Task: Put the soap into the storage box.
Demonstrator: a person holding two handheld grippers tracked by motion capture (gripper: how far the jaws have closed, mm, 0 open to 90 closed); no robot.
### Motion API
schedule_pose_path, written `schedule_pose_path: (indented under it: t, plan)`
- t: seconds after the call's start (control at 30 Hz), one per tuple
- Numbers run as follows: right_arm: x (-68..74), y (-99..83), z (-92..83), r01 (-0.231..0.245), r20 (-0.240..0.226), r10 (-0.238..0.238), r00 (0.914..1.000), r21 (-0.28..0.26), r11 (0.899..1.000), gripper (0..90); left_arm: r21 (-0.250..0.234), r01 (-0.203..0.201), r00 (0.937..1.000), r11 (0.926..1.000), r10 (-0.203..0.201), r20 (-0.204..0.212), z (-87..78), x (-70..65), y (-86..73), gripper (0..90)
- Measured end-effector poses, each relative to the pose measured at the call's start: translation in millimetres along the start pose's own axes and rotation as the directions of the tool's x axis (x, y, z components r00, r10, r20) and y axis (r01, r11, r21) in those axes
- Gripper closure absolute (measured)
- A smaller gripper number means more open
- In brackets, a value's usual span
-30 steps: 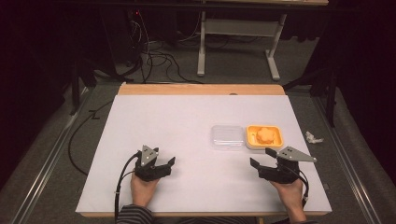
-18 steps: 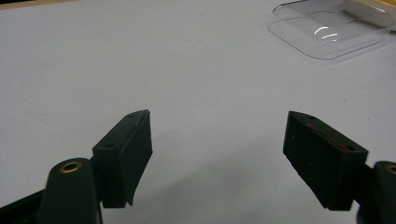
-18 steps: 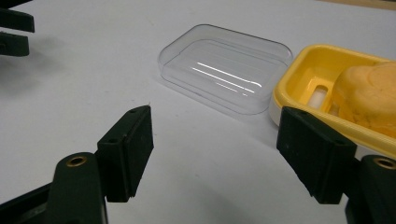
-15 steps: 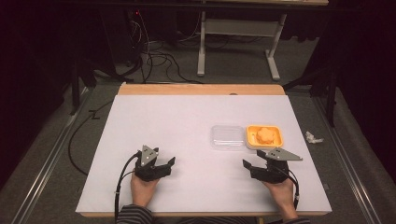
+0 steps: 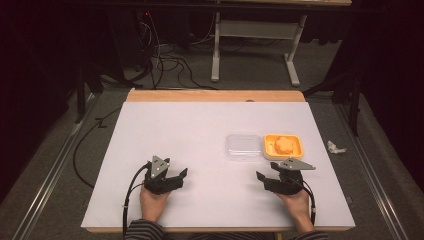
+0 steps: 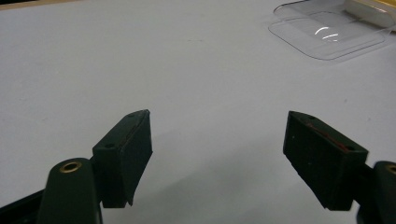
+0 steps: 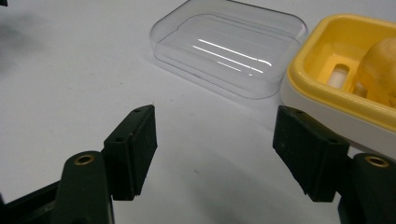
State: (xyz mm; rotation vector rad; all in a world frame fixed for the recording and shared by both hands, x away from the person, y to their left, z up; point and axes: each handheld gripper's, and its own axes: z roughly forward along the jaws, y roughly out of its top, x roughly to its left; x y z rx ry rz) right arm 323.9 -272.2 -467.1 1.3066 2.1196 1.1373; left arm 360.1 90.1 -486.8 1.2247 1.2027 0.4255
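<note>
We see the right gripper (image 5: 274, 176), jaws spread and empty, just below the yellow dish (image 5: 283, 146) and clear lid (image 5: 243, 146) at centre-right, far nearer than the equally unclenched left gripper (image 5: 176, 176).

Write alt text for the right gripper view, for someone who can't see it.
Two open black jaws of the right gripper reach over a white table toward a clear plastic lid lying flat beside a yellow tray. The tray holds a pale orange lump, partly cut off at the frame's edge.
</note>
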Motion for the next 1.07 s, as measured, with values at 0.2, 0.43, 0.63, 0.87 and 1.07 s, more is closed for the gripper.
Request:
schedule_pose_path:
  t: [0.2,0.43,0.63,0.87,1.07]
  plan:
    - [-0.3,-0.6,5.3,0.007,0.013,-0.007,0.9999,0.022,1.000,31.6,0.001,-0.003,1.0000,1.0000,0.003,-0.001,-0.4,0.0,-0.1,24.5]
    - [-0.2,-0.8,10.0,0.006,0.018,-0.006,0.9998,0.022,1.000,31.7,0.001,-0.003,1.0000,1.0000,0.003,0.000,-0.4,-0.1,-0.1,24.5]
    - [1.1,-1.4,14.1,0.013,0.027,-0.013,0.9995,0.032,0.999,31.7,0.002,-0.004,1.0000,1.0000,0.004,0.000,-0.3,0.1,0.0,24.5]
    - [2.3,-3.1,15.4,0.015,0.030,-0.016,0.9994,0.029,0.999,32.2,0.000,-0.002,1.0000,1.0000,0.002,0.001,-0.5,-0.3,-0.2,24.5]
    - [1.9,-3.4,15.8,0.013,0.029,-0.014,0.9995,0.030,0.999,32.2,-0.002,-0.001,1.0000,1.0000,0.001,0.000,-0.6,-0.4,-0.2,24.4]
